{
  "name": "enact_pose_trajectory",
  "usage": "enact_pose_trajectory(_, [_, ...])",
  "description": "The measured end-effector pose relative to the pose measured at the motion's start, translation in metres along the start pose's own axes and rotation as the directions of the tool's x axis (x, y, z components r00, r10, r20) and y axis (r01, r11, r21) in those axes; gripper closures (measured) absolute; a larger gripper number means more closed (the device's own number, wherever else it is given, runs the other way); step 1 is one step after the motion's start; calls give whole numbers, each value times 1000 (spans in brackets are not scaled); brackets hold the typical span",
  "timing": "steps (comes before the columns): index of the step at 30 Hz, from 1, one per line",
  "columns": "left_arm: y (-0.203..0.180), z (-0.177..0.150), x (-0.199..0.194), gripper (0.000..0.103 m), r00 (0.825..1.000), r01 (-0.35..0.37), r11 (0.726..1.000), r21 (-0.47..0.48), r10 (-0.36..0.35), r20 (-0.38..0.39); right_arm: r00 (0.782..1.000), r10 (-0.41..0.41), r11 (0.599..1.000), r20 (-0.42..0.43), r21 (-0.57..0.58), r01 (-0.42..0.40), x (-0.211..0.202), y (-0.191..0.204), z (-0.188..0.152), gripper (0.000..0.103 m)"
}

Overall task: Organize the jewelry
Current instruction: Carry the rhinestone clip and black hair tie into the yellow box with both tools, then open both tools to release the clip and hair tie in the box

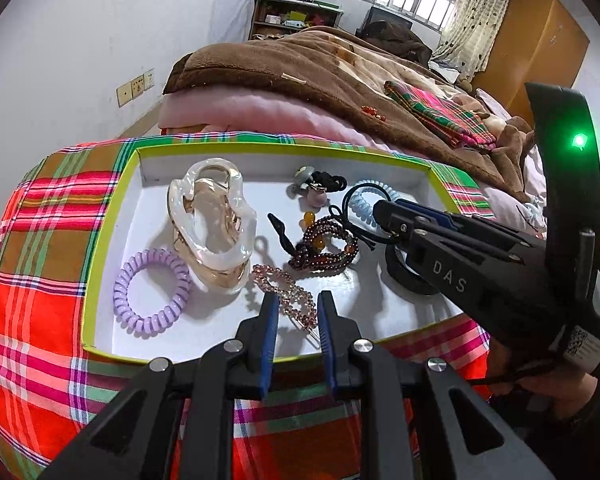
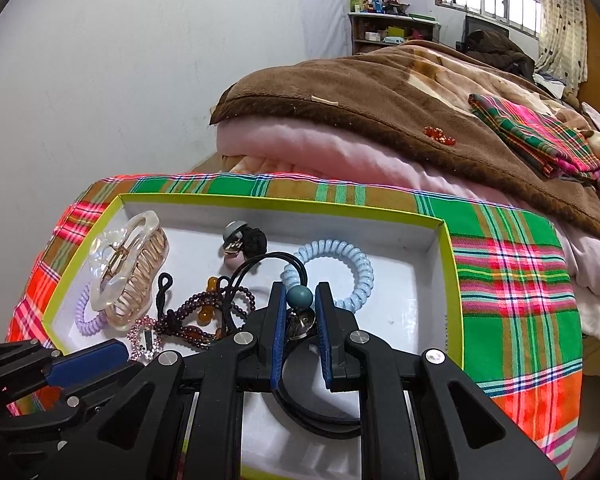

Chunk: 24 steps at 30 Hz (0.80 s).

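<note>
A: Where does the right hand-held gripper (image 2: 298,312) sit against the tray (image 2: 452,280)?

B: Over the tray's near side. Its jaws are drawn nearly together on a black hair tie (image 2: 260,276) with a teal bead (image 2: 299,297); the bead and a small metal charm sit between the blue pads, and the tie's loop arcs up toward the tray's far wall.

A: What lies around it?

B: The blue coil tie (image 2: 340,268) is just beyond the fingertips, toward the tray's right wall. A black band (image 2: 320,420) lies on the tray floor beneath the jaws.

A: And the left hand-held gripper (image 1: 296,316)?

B: At the tray's near edge, jaws narrowed with a small gap. The pink rhinestone clip (image 1: 284,292) lies in that gap; I cannot tell whether the pads press on it.

A: The rest?

B: On the tray's left side, the clear claw clip (image 1: 212,224) with the purple coil tie (image 1: 152,292) just beside it. The dark bead bracelet (image 1: 324,248) lies mid-tray.
</note>
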<state>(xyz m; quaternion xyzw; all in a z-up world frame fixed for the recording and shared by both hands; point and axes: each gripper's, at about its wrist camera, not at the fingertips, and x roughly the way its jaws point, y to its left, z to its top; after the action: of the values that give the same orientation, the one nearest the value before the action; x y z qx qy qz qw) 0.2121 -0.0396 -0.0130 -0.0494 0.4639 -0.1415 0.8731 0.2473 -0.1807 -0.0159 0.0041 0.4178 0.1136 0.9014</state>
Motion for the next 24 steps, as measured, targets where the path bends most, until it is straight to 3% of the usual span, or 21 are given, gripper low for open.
enact_pose_trajectory(17, [3,1,0,81,1000,-9,1000,-24,9,-5,1000,-1,1000,10,-4,1,0,-1,2,88])
enact_pose_trajectory(24, [5,1,-2,72,1000,-22,999,-28,22,-4,1000,-2,1000,15,-1,2,-2,0,2,85])
